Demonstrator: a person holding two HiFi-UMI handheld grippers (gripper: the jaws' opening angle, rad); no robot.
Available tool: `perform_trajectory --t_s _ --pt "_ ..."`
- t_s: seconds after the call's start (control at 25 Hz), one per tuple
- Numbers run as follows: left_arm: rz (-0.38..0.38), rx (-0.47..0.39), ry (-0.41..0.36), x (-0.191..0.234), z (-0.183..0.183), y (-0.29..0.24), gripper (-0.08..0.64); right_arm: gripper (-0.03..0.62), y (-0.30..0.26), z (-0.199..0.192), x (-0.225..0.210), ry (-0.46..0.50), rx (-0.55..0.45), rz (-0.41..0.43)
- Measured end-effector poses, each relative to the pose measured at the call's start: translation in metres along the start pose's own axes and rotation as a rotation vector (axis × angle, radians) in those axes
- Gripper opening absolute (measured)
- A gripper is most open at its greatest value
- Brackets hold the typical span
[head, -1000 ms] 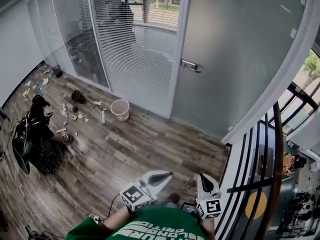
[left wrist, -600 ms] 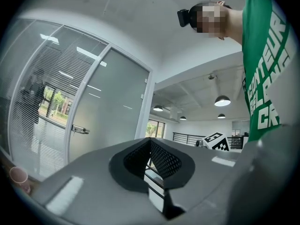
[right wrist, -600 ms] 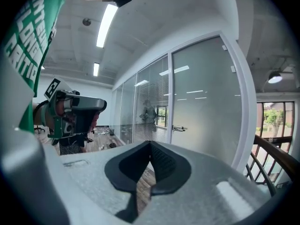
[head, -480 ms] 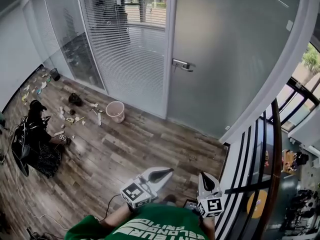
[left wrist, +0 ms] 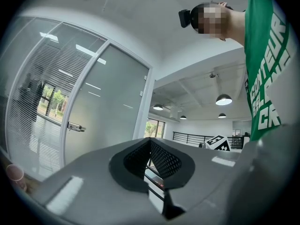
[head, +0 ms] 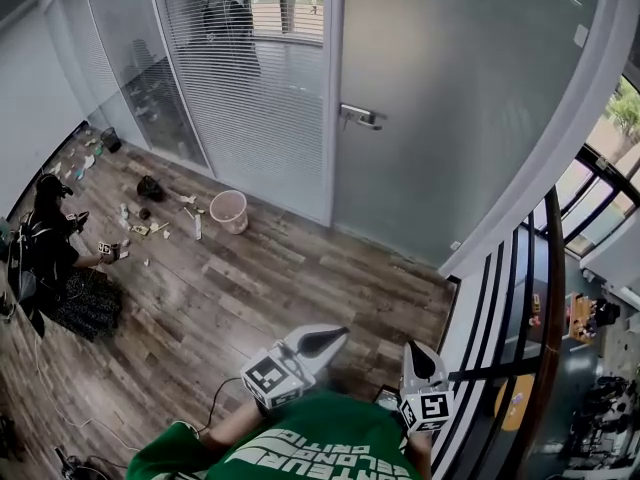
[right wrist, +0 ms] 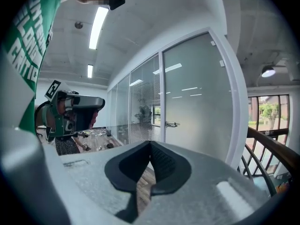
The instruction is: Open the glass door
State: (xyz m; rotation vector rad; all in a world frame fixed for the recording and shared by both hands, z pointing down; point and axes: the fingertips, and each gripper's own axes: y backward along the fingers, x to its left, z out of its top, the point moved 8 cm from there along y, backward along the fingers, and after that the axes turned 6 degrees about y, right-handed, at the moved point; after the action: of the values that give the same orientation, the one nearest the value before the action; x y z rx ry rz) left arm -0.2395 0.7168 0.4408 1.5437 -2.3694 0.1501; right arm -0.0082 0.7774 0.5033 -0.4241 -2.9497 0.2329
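Note:
The frosted glass door (head: 460, 88) stands closed ahead, its metal lever handle (head: 360, 117) on the left edge by the white frame. The same handle (left wrist: 75, 126) shows small in the left gripper view and, as the handle (right wrist: 171, 124), in the right gripper view. My left gripper (head: 318, 340) and right gripper (head: 418, 360) are held low, close to my green shirt, far from the door. Both are shut with nothing between the jaws. The left gripper's jaws (left wrist: 150, 146) and the right gripper's jaws (right wrist: 150, 150) meet at the tips.
A glass partition with white blinds (head: 250, 78) runs left of the door. A pink bucket (head: 228, 210) and scattered litter lie on the wood floor near it. A person in black (head: 55, 258) crouches at the left. A black stair railing (head: 520, 358) runs at the right.
The view has shifted forward and slightly right: the door and handle sit a little closer. Both grippers stay low and shut. The crouching person has drifted toward the left edge.

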Motion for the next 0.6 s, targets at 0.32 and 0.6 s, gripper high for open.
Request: perform_trajectory --t_s 0.32,0.6 --pt "-0.015 0.007 0.001 0.010 0.006 -0.023 0.017 -0.006 -0.014 -0.002 -0.017 0.015 0.005 -0.015" --pt "-0.027 0.011 0.016 0.031 0.005 -0.043 0.017 -0.006 -0.035 0.001 -0.033 0.038 0.026 -0.026"
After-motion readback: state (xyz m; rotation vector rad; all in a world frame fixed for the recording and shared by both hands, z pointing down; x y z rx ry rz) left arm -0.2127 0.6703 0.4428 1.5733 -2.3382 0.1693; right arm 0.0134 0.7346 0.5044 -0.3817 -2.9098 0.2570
